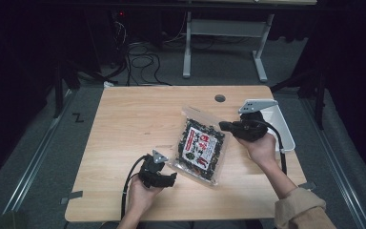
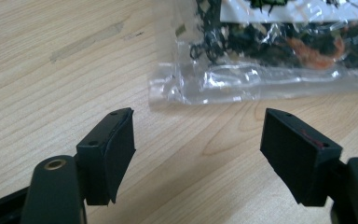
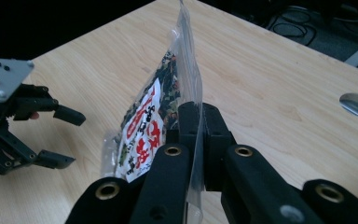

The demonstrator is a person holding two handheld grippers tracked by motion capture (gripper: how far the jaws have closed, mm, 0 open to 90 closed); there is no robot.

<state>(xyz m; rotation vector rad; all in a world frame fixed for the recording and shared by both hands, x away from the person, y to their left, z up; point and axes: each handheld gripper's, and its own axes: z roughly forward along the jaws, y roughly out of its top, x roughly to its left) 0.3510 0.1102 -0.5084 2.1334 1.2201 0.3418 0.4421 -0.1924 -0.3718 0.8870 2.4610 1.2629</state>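
A clear plastic bag (image 1: 201,145) of dark dried seaweed with a white and red label lies across the middle of the wooden table (image 1: 133,124). My right gripper (image 1: 223,126) is shut on the bag's right edge. In the right gripper view the jaws (image 3: 198,123) pinch the clear film, and the bag (image 3: 154,116) stands on edge, tilted up from the table. My left gripper (image 1: 171,179) is open at the bag's near left corner. In the left gripper view its jaws (image 2: 198,149) stand wide apart just short of the bag's sealed edge (image 2: 261,51), touching nothing. That same left gripper (image 3: 65,137) shows at the left of the right gripper view.
A white tray (image 1: 286,133) sits at the table's right edge, behind the right hand. A round cable hole (image 1: 219,98) lies near the far edge. Beyond the table are a desk frame (image 1: 228,43) and cables on the floor (image 1: 140,62).
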